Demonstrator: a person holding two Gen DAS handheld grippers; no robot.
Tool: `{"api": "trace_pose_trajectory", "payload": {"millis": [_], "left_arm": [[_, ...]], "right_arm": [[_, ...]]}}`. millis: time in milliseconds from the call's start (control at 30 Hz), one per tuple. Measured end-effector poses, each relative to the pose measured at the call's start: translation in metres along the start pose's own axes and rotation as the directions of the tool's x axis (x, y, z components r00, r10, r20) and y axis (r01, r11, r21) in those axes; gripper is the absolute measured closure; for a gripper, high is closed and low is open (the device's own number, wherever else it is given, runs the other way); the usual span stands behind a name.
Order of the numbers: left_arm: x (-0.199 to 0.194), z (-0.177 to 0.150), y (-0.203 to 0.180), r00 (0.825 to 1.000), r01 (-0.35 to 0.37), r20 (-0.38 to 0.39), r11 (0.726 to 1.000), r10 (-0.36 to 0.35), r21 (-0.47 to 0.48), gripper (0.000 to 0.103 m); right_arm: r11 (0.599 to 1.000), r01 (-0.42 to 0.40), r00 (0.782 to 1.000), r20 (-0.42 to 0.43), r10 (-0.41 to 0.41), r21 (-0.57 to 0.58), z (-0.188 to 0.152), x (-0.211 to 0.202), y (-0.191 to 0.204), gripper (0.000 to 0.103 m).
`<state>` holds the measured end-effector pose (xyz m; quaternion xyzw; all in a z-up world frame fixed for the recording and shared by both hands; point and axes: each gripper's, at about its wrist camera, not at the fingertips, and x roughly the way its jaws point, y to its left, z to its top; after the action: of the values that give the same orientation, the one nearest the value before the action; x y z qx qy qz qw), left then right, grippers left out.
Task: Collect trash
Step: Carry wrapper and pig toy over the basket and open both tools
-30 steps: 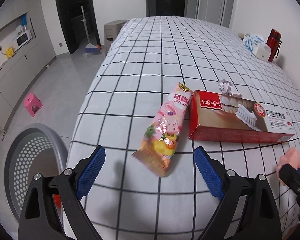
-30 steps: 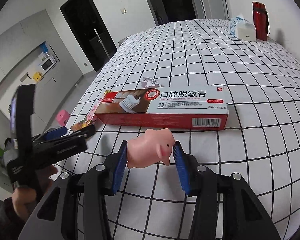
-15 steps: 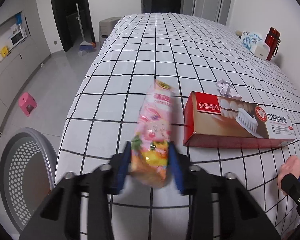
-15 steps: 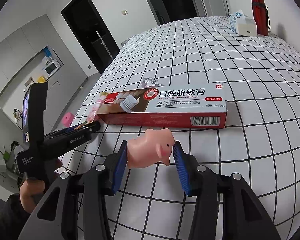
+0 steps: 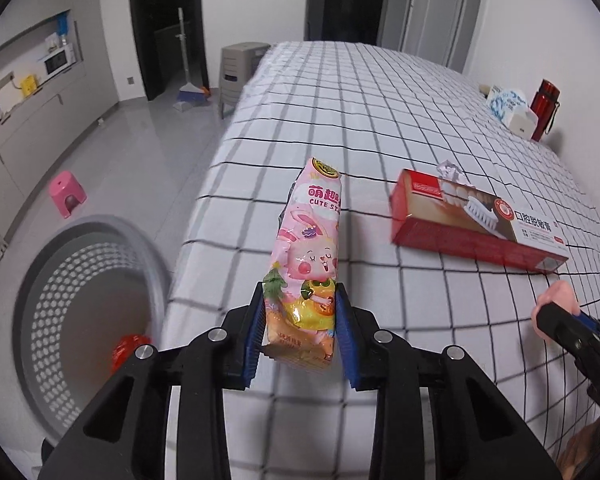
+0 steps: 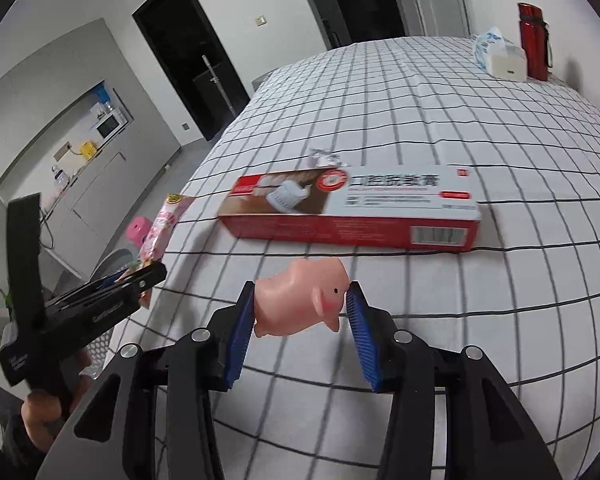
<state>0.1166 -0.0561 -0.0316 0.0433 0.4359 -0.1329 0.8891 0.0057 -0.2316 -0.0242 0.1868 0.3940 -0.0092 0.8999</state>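
Observation:
My left gripper point(image 5: 300, 320) is shut on the lower end of a pink snack wrapper point(image 5: 310, 252) and holds it lifted above the checked tablecloth; the wrapper also shows in the right wrist view point(image 6: 160, 232). My right gripper point(image 6: 300, 316) is shut on a pink toy pig point(image 6: 300, 300), held just above the cloth; it also shows at the right edge of the left wrist view point(image 5: 556, 304). A red toothpaste box point(image 5: 476, 220) point(image 6: 352, 208) lies on the table, with a crumpled paper scrap point(image 5: 450, 170) point(image 6: 324, 157) behind it.
A grey perforated bin point(image 5: 84, 320) stands on the floor left of the table, with something red inside point(image 5: 128, 350). A tissue pack point(image 5: 510, 108) and a red bottle point(image 5: 544, 108) stand at the far right. A pink stool point(image 5: 66, 192) is on the floor.
My left gripper moved in, shut on the snack wrapper and lifted it off the cloth, swinging left toward the bin. My right gripper still holds the pig, nearly unmoved.

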Motion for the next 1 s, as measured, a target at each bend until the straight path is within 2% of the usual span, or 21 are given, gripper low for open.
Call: {"api": "trace_pose_trajectory", "payload": {"millis": [233, 400, 733, 1000], "left_arm": [[-0.032, -0.019, 0.046, 0.998, -0.05, 0.042, 0.997, 0.053, -0.055, 0.071], [-0.052, -0.034, 0.094, 0.989, -0.128, 0.06, 0.985, 0.136, -0.117, 0.071], [-0.059, -0.066, 0.183, 0.967, -0.246, 0.007, 0.941, 0.255, -0.233, 0.071], [-0.048, -0.08, 0.221, 0.961, -0.272, -0.038, 0.92, 0.273, -0.282, 0.071]], "right_arm": [[0.993, -0.07, 0.997, -0.035, 0.067, -0.09, -0.001, 0.014, 0.058, 0.059], [0.973, -0.15, 0.988, -0.065, 0.14, -0.176, -0.003, 0.032, 0.116, 0.059], [0.917, -0.269, 0.959, -0.172, 0.226, -0.294, -0.01, 0.086, 0.22, 0.059], [0.888, -0.291, 0.946, -0.244, 0.212, -0.355, -0.02, 0.126, 0.266, 0.059]]}}
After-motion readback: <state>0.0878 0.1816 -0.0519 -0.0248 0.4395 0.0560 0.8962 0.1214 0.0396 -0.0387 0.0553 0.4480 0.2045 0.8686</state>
